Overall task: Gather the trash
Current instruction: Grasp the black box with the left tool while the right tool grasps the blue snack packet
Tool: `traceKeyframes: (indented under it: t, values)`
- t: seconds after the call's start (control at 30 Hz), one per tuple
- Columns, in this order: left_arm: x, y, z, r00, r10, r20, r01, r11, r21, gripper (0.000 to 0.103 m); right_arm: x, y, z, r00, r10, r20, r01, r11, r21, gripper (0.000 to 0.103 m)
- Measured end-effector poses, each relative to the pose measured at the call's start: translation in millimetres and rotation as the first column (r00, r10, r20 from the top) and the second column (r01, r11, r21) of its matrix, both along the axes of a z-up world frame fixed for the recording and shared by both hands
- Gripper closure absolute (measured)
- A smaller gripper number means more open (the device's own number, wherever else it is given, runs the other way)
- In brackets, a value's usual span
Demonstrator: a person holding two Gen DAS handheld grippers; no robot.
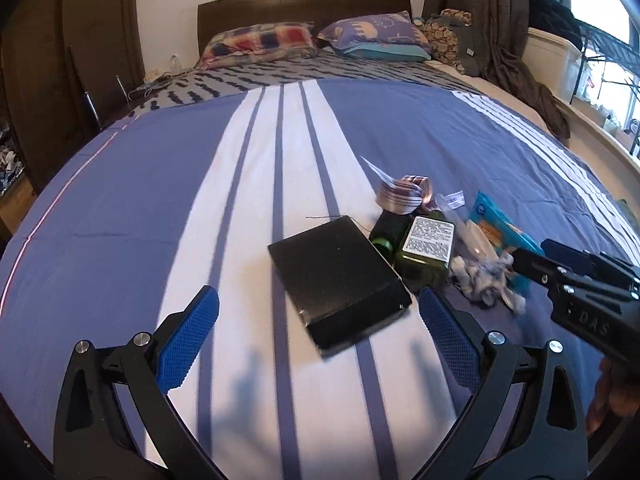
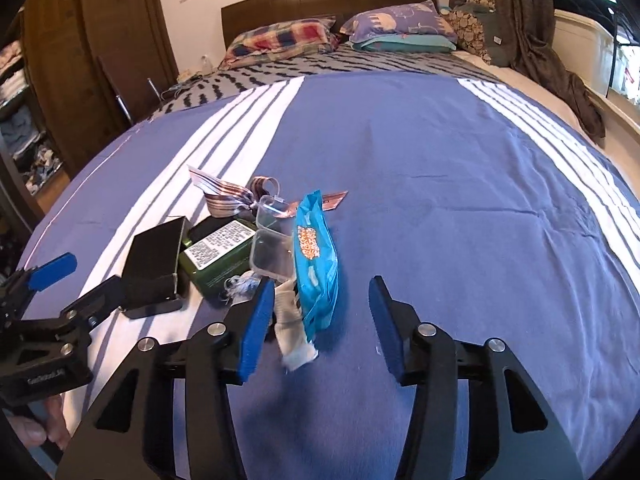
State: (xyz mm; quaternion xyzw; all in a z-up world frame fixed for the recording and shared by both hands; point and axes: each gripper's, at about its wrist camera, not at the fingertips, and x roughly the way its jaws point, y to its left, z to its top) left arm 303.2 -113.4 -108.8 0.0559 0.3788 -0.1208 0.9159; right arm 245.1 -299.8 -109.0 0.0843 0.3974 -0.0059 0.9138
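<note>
A: What does the right wrist view give that the left does not?

B: The clear plastic container point(image 2: 271, 254), seen whole with its hinged lid up behind it. It sits just behind the crumpled white paper point(image 2: 294, 334) and touches the blue snack wrapper point(image 2: 316, 264). The left wrist view shows the black box point(image 1: 340, 276) from above, flat and matte. There the wrapper point(image 1: 502, 236) is partly hidden behind the other gripper.

A: And the fingers?

B: The left gripper point(image 1: 320, 340) is spread wide, its ribbed blue pads either side of the black box's near end, gripping nothing. The right gripper point(image 2: 322, 326) is also released. Its left pad point(image 2: 256, 336) is just beside the crumpled paper, and the wrapper's near end lies between the pads. Whether anything touches, I cannot tell.

A: Behind the box?

B: A dark green bottle point(image 1: 424, 252) with a white printed label lies just right of it. Beyond that is a striped ribbon point(image 1: 404, 196), glossy and looped. Everything rests on a blue bedspread point(image 1: 400, 120) with white stripes, and far behind the box are two pillows point(image 1: 260, 42) against a dark wooden headboard point(image 1: 304, 2).
</note>
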Motion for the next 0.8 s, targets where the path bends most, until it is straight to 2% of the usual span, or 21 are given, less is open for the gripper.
traceKeyframes:
  t: [0.1,0.2,0.27,0.5,0.67,0.73,0.8]
  values:
    - [9.5,-6.4,-6.6,1.000,-0.006,-0.025,0.005,1.000,-0.012,0.008,4.9,-1.8,-4.7,1.000,-0.002,-0.007,0.002,1.000,0.001,0.056]
    - [20.1,-14.3,-13.9,0.999,0.018,-0.030,-0.017,0.999,0.038,0.008,7.6,-4.1,-9.1,1.000,-0.001,-0.020,0.001,1.000,0.001,0.062]
    - [27.5,-15.8,-18.9,0.998,0.047,-0.049,-0.044,0.997,0.061,0.008,9.1,-5.0,-11.1,1.000,0.001,-0.025,-0.001,1.000,0.004,0.063]
    - [40.7,-19.7,-24.5,0.994,0.070,-0.084,-0.067,0.997,0.039,0.008,15.7,-7.2,-14.0,1.000,0.006,-0.022,-0.006,1.000,0.025,0.063]
    - [50.6,-24.4,-31.1,0.990,0.089,-0.113,-0.082,0.995,0.060,0.008,18.5,-7.5,-15.4,1.000,0.004,-0.020,-0.004,0.999,0.034,0.063]
    - [54.6,-21.3,-33.9,0.987,0.095,-0.130,-0.090,0.995,0.046,0.007,19.8,-9.7,-16.2,1.000,-0.002,-0.020,0.003,0.999,0.040,0.063]
    - [54.9,-17.3,-34.4,0.987,0.090,-0.136,-0.088,0.996,0.017,0.011,19.4,-11.1,-16.2,1.000,-0.004,-0.015,0.005,0.999,0.046,0.065]
